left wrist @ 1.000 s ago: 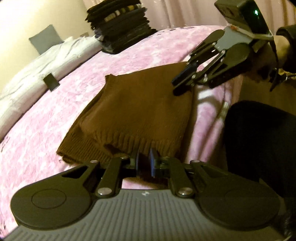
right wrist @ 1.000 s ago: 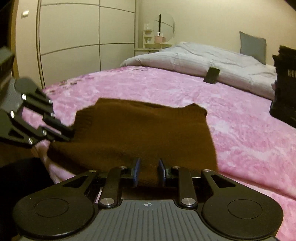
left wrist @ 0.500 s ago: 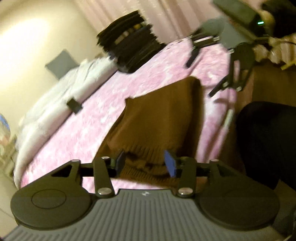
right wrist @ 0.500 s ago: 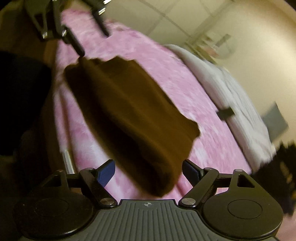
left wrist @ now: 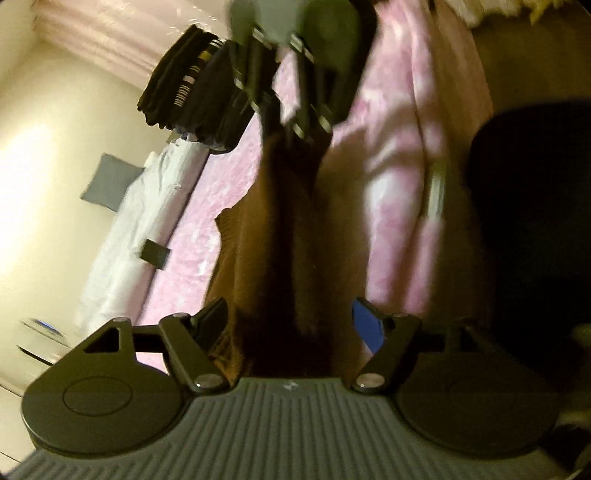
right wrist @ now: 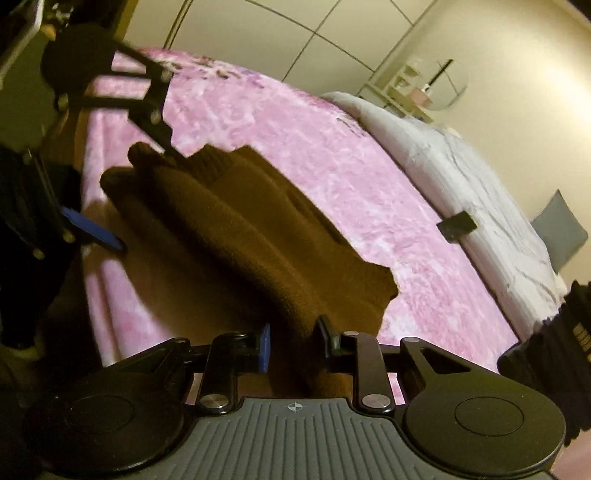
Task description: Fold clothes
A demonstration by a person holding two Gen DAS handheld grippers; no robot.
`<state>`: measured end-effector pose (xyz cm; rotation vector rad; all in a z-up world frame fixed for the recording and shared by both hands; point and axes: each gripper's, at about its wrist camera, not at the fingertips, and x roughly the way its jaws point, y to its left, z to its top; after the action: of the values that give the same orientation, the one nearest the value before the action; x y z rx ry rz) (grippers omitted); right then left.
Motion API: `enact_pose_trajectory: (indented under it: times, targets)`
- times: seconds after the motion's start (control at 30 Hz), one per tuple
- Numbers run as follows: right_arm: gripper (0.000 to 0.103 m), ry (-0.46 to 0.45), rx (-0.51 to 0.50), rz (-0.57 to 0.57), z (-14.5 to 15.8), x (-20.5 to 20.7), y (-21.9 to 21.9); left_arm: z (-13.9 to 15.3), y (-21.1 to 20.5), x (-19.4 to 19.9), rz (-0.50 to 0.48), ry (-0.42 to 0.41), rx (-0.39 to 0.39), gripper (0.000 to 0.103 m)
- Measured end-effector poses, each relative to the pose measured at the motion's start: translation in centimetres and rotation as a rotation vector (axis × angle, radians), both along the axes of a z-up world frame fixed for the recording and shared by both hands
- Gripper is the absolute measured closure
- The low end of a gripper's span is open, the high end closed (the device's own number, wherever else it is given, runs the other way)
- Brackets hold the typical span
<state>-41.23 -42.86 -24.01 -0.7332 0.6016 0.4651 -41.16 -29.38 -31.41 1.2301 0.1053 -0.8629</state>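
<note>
Left gripper (left wrist: 288, 321): jaws wide and opening, the near end of the brown knit sweater (left wrist: 280, 236) lying between them, pads clear of the fabric; one blue pad face (left wrist: 365, 325) showed. Right gripper (right wrist: 293, 341): jaws narrow and closing, a raised fold of the same sweater (right wrist: 258, 236) between the pads; whether they pressed it could not be told. Sweater: folded lengthwise into a long band with a ribbed hem, lying on the pink plush blanket (right wrist: 314, 155) near the bed's edge, spanning from one gripper to the other. No readable brand or writing; only a small crosshair mark on the right gripper's housing (right wrist: 294, 407) and a faint emblem on the left one's. Surface and room: bed with pink blanket, white duvet (right wrist: 454, 173) at the far side, a small dark rectangular object (right wrist: 456, 225) at the duvet's edge, grey pillow (right wrist: 561, 229), cream walls. Left wrist view only: full stack of dark folded garments (left wrist: 192, 85) with striped edges, pink curtain (left wrist: 110, 33), the person's dark-clad leg (left wrist: 535, 206), the blurred right gripper over the sweater's far end. Right wrist view only: panelled wardrobe doors (right wrist: 295, 33), round mirror (right wrist: 448, 85) above a small shelf, the left gripper at the sweater's hem.
</note>
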Motion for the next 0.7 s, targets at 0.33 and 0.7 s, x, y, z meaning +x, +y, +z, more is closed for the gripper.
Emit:
enact_pose_trajectory:
  times: [0.33, 0.7]
  targets:
    - [0.02, -0.096, -0.085, 0.04, -2.2, -3.8, 1.2, 0.5, 0.2, 2.8, 0.056, 0.011, 0.095, 0.08]
    - [0.074, -0.083, -0.212, 0.063, -3.7, 0.5, 1.8, 7.4, 2.5, 8.6, 0.052, 0.299, -0.05, 0.081]
